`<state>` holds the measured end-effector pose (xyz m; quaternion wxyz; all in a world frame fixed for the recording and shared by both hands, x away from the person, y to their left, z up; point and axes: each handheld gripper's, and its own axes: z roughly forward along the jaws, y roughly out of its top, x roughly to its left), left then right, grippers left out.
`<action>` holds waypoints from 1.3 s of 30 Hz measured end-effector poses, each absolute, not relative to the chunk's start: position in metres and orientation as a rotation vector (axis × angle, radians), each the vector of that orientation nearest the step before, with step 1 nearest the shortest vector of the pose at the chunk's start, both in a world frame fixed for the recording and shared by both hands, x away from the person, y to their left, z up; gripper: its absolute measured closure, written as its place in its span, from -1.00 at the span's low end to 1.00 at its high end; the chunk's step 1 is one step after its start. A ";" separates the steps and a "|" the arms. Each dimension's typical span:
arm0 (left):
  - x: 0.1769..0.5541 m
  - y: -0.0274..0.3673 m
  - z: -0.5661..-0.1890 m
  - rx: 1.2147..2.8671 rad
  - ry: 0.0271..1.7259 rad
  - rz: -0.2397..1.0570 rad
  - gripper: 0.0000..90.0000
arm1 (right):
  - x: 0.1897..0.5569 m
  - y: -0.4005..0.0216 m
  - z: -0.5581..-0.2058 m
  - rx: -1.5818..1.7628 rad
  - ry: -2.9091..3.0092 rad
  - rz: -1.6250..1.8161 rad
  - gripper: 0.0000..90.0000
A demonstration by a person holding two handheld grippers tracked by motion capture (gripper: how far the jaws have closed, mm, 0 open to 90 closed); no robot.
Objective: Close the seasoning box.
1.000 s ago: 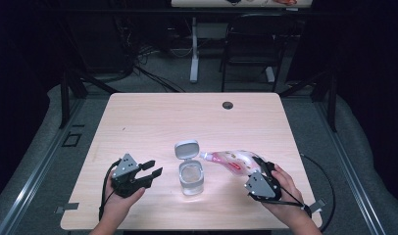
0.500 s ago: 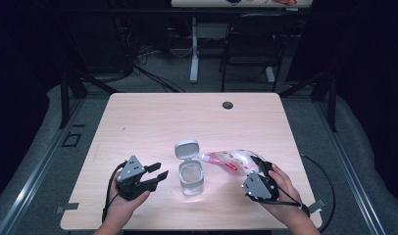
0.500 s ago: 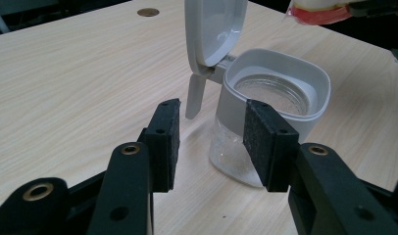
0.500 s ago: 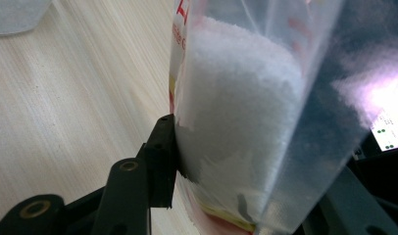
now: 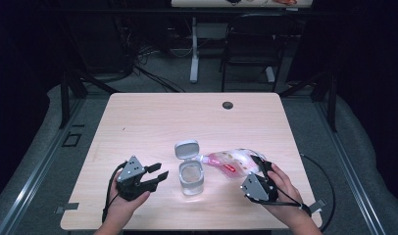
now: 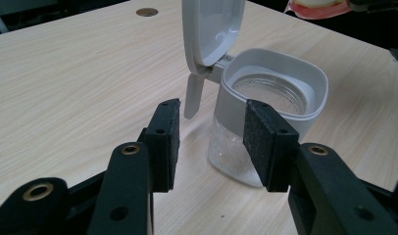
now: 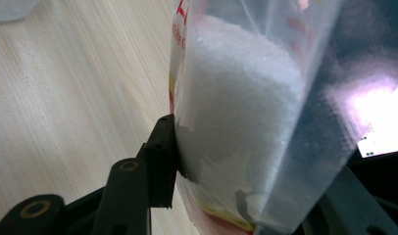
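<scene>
A clear glass jar [image 5: 191, 177] with a white collar stands near the table's front middle, its white flip lid [image 5: 186, 149] swung open behind it. My left gripper [image 5: 158, 171] is open just left of the jar; in the left gripper view the jar [image 6: 270, 98] and lid [image 6: 211, 29] stand just beyond my gripper [image 6: 211, 137], with nothing between the pads. My right gripper [image 5: 261, 165] is shut on a clear plastic bag [image 5: 234, 161] with red print, right of the jar. In the right gripper view the bag [image 7: 236, 98] holds white granules and presses against my left pad [image 7: 162, 156].
A dark round grommet hole [image 5: 227, 105] sits at the far middle of the wooden table [image 5: 153, 117]. A black chair [image 5: 251, 44] and a white desk leg [image 5: 193, 54] stand on the floor beyond the table. Cables trail from both grippers off the front edge.
My left gripper has edged slightly to the right, toward the jar. The right gripper and the bag have stayed where they were.
</scene>
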<state>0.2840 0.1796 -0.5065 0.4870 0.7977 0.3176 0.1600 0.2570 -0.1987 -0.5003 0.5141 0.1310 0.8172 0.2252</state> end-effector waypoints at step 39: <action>0.278 0.150 -0.490 1.948 0.661 0.360 0.29 | 0.255 -0.185 -0.501 0.193 1.937 0.443 0.19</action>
